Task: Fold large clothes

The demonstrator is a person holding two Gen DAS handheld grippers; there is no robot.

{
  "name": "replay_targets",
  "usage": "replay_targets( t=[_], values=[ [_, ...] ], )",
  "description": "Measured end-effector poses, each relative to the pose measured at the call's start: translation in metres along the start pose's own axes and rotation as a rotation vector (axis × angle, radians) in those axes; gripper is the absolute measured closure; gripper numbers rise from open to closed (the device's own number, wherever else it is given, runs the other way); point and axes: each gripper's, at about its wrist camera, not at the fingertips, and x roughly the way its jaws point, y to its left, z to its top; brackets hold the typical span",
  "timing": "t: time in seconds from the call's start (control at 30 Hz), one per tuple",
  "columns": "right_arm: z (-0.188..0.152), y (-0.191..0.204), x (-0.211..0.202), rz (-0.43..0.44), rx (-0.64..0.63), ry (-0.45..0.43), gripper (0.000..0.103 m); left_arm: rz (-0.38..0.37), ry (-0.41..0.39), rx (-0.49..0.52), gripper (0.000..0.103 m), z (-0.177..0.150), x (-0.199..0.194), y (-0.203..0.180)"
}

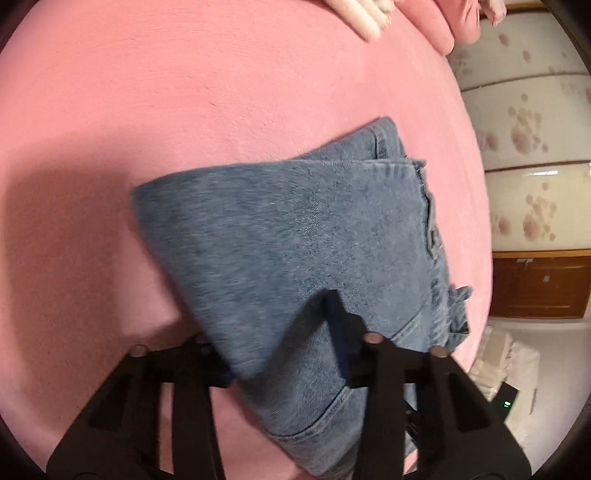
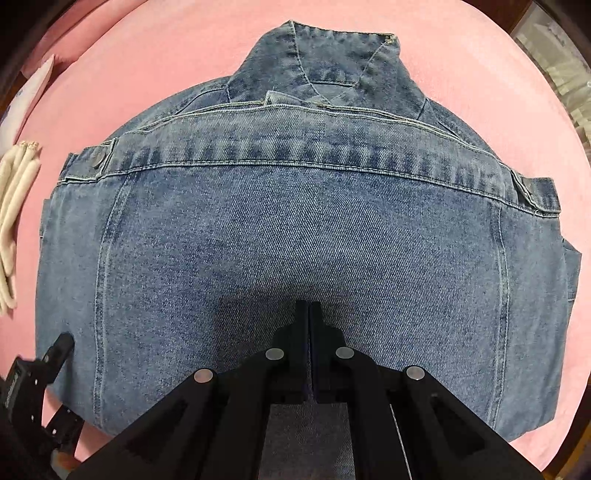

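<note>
A blue denim jacket [image 2: 295,229] lies folded on the pink bed sheet [image 2: 155,59], back panel up, collar at the far end. My right gripper [image 2: 308,306] has its fingers pressed together, resting on the middle of the jacket's back; no fabric shows between them. In the left wrist view the folded jacket [image 1: 295,236] lies across the sheet [image 1: 184,92]. My left gripper [image 1: 280,325] straddles the jacket's near edge; the right finger [image 1: 336,310] lies on top of the denim and the left finger is hidden under the fold. The left gripper also shows at the lower left of the right wrist view [image 2: 48,373].
A cream-white folded cloth [image 2: 14,221] lies on the sheet left of the jacket, also at the top of the left wrist view [image 1: 364,16]. A pink pillow [image 1: 443,22] sits at the far end. Beyond the bed edge are a floral-patterned wall [image 1: 528,129] and a wooden cabinet [image 1: 543,288].
</note>
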Motion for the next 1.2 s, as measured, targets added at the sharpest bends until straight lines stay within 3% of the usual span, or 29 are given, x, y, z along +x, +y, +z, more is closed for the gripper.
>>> replay_targets(
  t=[0.1,0.2,0.27,0.5,0.67,0.87,1.07,1.2],
  values=[
    [-0.005,0.0,0.001,-0.001,0.017,-0.001,0.102,-0.017,-0.006,0.054,0.088,-0.002,-0.009,-0.007],
    [-0.009,0.001,0.004,-0.009,0.02,-0.011,0.102,-0.047,-0.018,0.133,0.094,-0.005,-0.024,-0.021],
    [-0.01,0.001,0.002,-0.018,0.014,-0.02,0.102,-0.054,-0.017,0.211,0.096,-0.01,-0.036,-0.038],
    [-0.021,-0.005,-0.003,0.02,0.043,-0.045,0.102,0.025,-0.054,0.552,0.096,-0.045,-0.068,-0.11],
    [-0.024,-0.016,-0.004,0.064,0.048,-0.06,0.102,-0.083,-0.1,0.826,0.096,-0.091,-0.094,-0.154],
    [-0.038,-0.025,-0.007,0.108,0.026,-0.109,0.102,-0.132,-0.153,1.095,0.097,-0.155,-0.108,-0.181],
    [-0.056,-0.049,-0.006,0.229,0.003,-0.138,0.102,-0.124,-0.197,1.277,0.097,-0.211,-0.108,-0.198],
    [-0.062,-0.071,-0.002,0.292,0.003,-0.118,0.101,-0.075,-0.237,1.367,0.097,-0.256,-0.104,-0.21]
  ],
)
